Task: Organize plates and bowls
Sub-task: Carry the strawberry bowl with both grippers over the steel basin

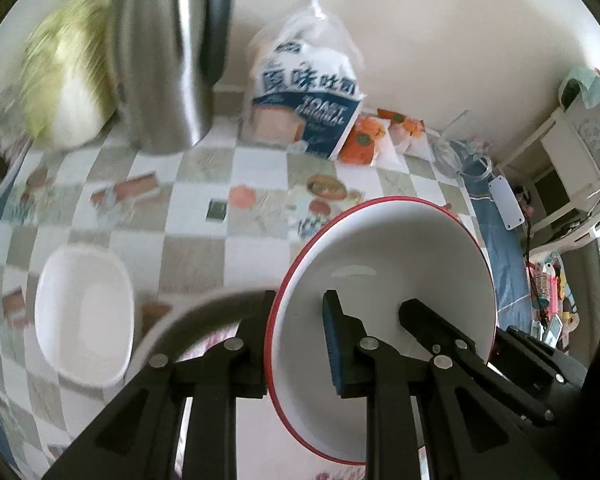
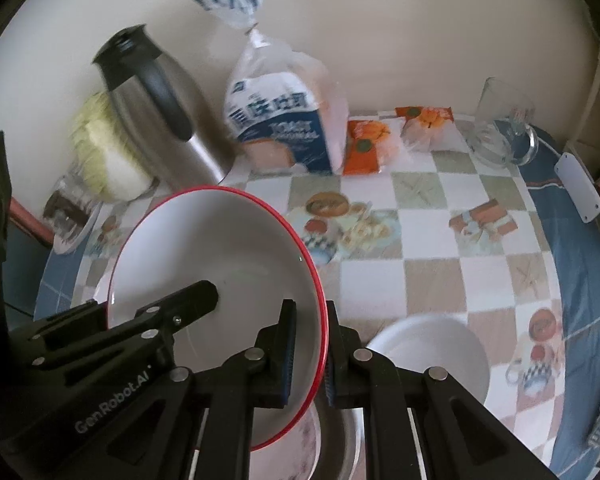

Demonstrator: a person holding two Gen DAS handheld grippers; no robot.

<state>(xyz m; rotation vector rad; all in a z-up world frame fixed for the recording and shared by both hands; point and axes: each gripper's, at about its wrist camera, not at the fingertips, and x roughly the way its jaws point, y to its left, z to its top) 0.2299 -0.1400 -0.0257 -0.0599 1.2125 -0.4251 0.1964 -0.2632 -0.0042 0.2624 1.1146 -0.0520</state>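
The red-rimmed plate is pinched on opposite edges by the left gripper and the right gripper, fingers clamped tight on the rim, so it's kept steady above the desk, probably headed for the white bowl at the near left.

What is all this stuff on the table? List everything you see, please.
red-rimmed bowl: one, white, held tilted above the table by both tools
white dish: one, on the checked tablecloth
steel jug: one, silver and black, at the back
cabbage: one, pale green, beside the jug
toast bag: one, blue and white, by the wall
orange packets: two, right of the bag
glass cup: one, clear, far right
left tool: black, clamped on the bowl's rim
right tool: black, clamped on the opposite rim
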